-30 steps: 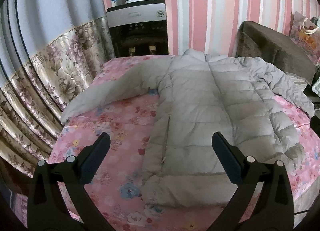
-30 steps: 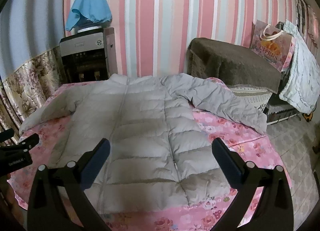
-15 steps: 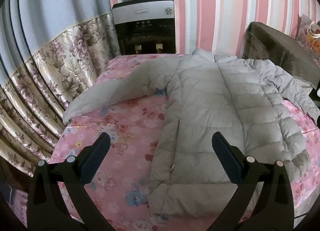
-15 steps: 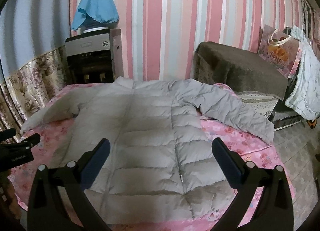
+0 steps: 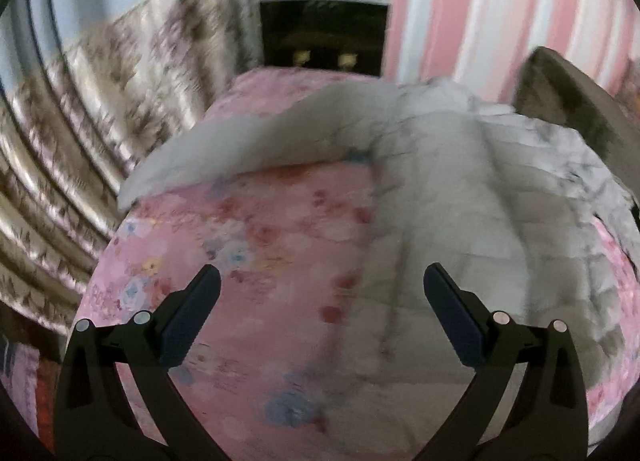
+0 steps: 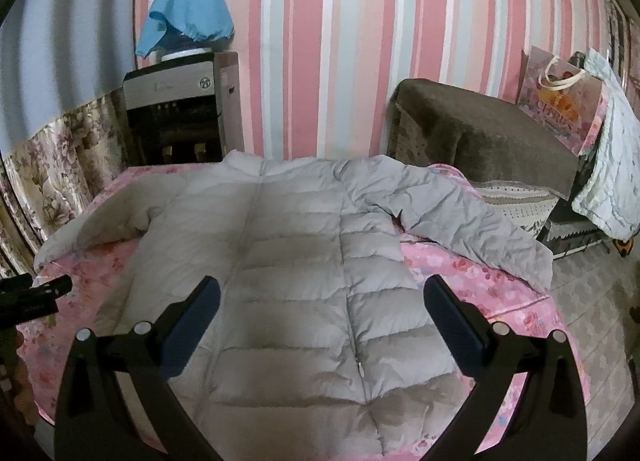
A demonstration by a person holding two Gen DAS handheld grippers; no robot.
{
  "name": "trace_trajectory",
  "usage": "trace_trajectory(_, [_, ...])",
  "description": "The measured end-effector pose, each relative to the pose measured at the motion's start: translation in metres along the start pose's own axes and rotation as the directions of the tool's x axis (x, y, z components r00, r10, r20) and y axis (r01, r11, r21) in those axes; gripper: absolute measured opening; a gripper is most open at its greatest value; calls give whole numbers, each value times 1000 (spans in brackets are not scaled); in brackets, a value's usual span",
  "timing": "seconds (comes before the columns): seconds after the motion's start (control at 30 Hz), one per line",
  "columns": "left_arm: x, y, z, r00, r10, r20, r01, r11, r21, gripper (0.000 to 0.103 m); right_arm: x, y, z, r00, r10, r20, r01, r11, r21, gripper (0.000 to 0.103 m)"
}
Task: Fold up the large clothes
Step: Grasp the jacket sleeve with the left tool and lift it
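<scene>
grey quilted jacket (image 6: 296, 285) flat, sleeves out; left gripper (image 5: 320, 313), right gripper (image 6: 320, 317) spread, empty.

Grey jacket (image 6: 288, 261); pink floral bedspread (image 6: 480, 281)

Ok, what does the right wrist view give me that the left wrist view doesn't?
Only the right wrist view shows the jacket's right sleeve spread toward the table edge, the gift bag, the tiled floor and the left gripper at frame edge. Only the left wrist view, which is blurred, shows the table's left edge against the floral curtain up close. Both show the grey puffer jacket, its left sleeve, the pink tablecloth and the water dispenser.
</scene>
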State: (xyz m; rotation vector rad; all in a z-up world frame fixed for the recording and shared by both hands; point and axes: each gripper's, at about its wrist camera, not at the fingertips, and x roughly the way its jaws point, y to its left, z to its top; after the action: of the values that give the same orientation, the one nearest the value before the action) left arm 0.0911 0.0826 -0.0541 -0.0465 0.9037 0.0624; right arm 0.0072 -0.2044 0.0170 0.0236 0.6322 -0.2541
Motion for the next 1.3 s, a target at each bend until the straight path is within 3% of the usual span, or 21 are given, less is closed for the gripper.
trace_trajectory(0.2, [42,75,22,988,150,-35,-154,977,-149,100,23,1,26,999,-39,5,39,998,-43,102])
trace_trajectory(0.33, [81,124,40,981,164,-103,-187,943,-274,100,36,-6,47,1000,3,15,-3,1000,-26,102])
trace_trajectory(0.47, [109,149,54,979,145,-141,-187,915,-358,100,48,-9,62,998,-52,30,53,997,-58,102])
trace_trajectory(0.57, [122,167,59,981,123,-153,-181,866,-467,100,61,-15,67,997,-80,22,81,995,-52,102])
trace_trajectory(0.63, [130,183,56,987,70,-147,-143,802,-580,98,69,-19,66,997,-78,5,78,996,-44,102])
trace_trajectory(0.7, [136,193,55,989,58,-134,-131,758,-639,88,78,-21,64,998,-68,-16,67,997,-38,102])
trace_trajectory(0.8, [153,202,61,988,37,-153,-132,726,-675,69,85,-22,61,998,-61,-32,60,998,-37,102])
trace_trajectory(0.87, [160,206,66,987,37,-157,-135,721,-679,67,88,-22,60,998,-58,-35,57,998,-38,102])
trace_trajectory(0.93, [164,210,74,986,60,-155,-150,722,-676,56,89,-23,59,998,-56,-32,54,998,-39,102])
trace_trajectory(1.0, [169,213,80,987,47,-154,-139,726,-673,22,90,-24,59,998,-49,-33,48,998,-37,102])
trace_trajectory(1.07, [170,214,86,989,24,-146,-116,740,-663,9,94,-27,56,999,-38,-39,36,999,-31,102])
trace_trajectory(1.17, [162,207,100,990,52,-130,-121,780,-614,5,102,-32,51,998,-32,-61,30,999,-23,102])
trace_trajectory(1.3, [135,189,128,995,79,-53,-95,839,-536,3,108,-38,46,997,-40,-65,39,999,-20,102])
